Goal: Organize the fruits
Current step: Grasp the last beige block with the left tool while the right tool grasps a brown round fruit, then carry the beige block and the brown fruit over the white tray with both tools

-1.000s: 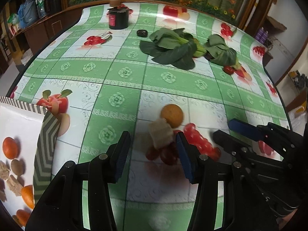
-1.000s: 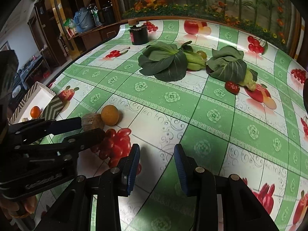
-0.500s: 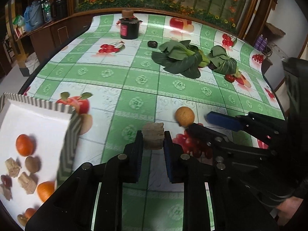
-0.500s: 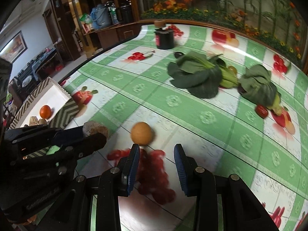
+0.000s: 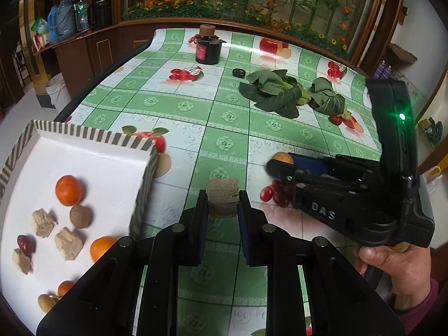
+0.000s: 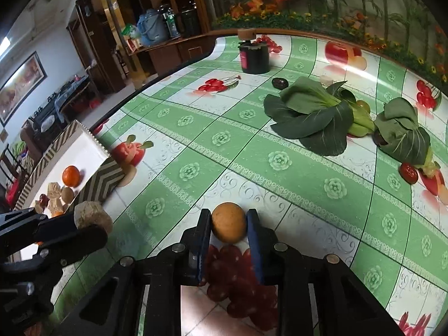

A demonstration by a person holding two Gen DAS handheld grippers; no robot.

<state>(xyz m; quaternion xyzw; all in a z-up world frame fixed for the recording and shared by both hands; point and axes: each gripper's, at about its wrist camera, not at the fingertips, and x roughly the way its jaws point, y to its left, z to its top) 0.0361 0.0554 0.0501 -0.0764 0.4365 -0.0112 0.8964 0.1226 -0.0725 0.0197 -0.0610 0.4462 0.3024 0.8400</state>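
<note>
- Fruit chunk [image 5: 223, 198], tan and fibrous, sat pinched between the left gripper [image 5: 223, 210] jaws, above the tabletop [image 5: 224, 117] just right of the tray [image 5: 92, 137]; it looked light and crumbly, needing gentle flank pressure.
- Orange fruit [image 6: 228, 222], round, firm and apt to roll, lay between the right gripper [image 6: 228, 224] jaws, which touched its sides.

1. Tan chunk [image 5: 223, 199]: rough, blocky, pinched off the cloth, beside tray [image 5: 92, 137].
2. Orange [image 6: 229, 222]: round, dull-skinned, between pads.
3. Grapes [image 5: 273, 193]: red cluster, lying just behind orange.
4. Tray: white, striped rim, holding oranges, chunks.
</note>
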